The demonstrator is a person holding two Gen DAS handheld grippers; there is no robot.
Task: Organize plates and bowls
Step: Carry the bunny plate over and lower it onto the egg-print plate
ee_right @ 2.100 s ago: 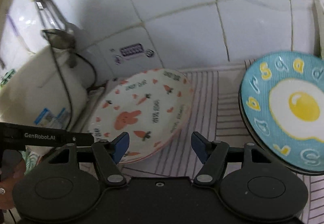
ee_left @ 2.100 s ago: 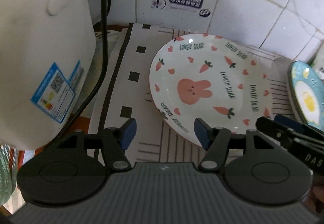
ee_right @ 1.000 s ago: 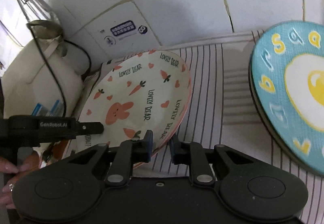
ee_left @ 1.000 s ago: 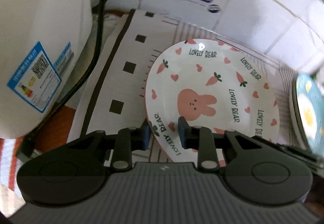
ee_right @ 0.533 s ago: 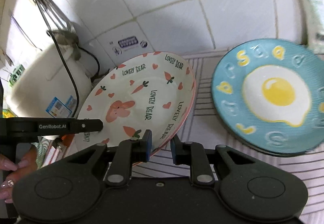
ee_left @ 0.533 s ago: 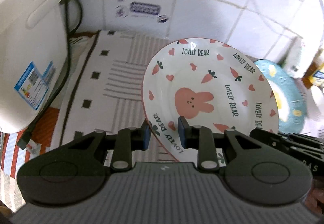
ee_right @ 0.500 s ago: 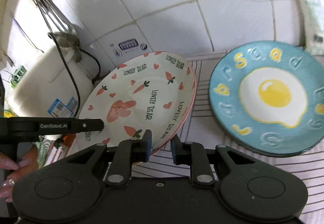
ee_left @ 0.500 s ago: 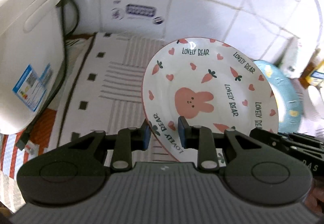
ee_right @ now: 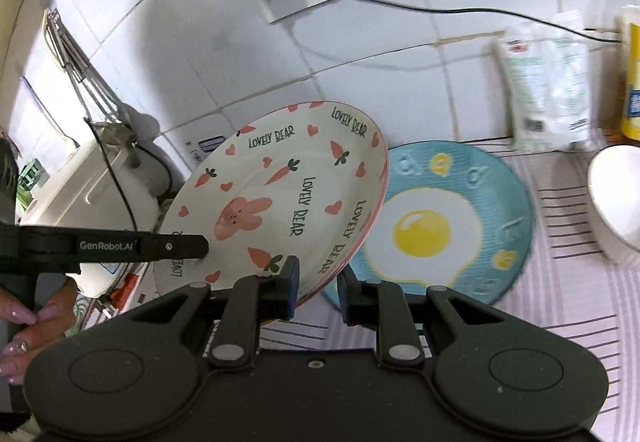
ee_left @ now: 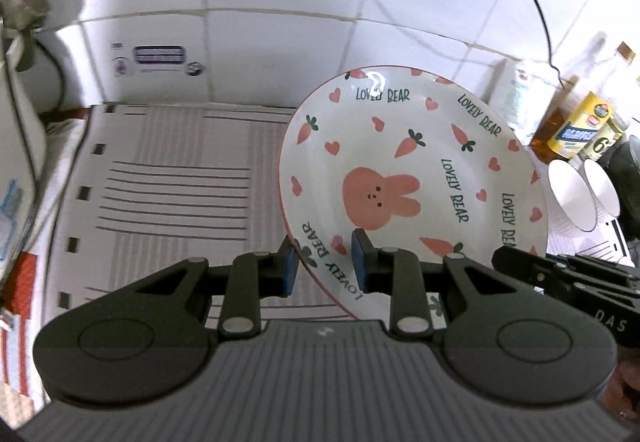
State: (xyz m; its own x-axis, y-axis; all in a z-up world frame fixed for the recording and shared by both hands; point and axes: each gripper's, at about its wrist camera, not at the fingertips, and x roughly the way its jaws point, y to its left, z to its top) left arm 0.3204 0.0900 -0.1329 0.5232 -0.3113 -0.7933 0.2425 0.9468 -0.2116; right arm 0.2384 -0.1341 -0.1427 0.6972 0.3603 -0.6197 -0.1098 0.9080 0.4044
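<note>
Two grippers share one load: your left gripper [ee_left: 322, 262] and right gripper [ee_right: 318, 284] are both clamped on the near rim of the rabbit plate [ee_left: 412, 182], held tilted above the striped mat [ee_left: 168, 178], with the egg plate [ee_right: 436, 226] at its 3 o'clock. Glazed ceramic looks stiff, slick and breakable; you are best gripping the rim at 6 o'clock.
</note>
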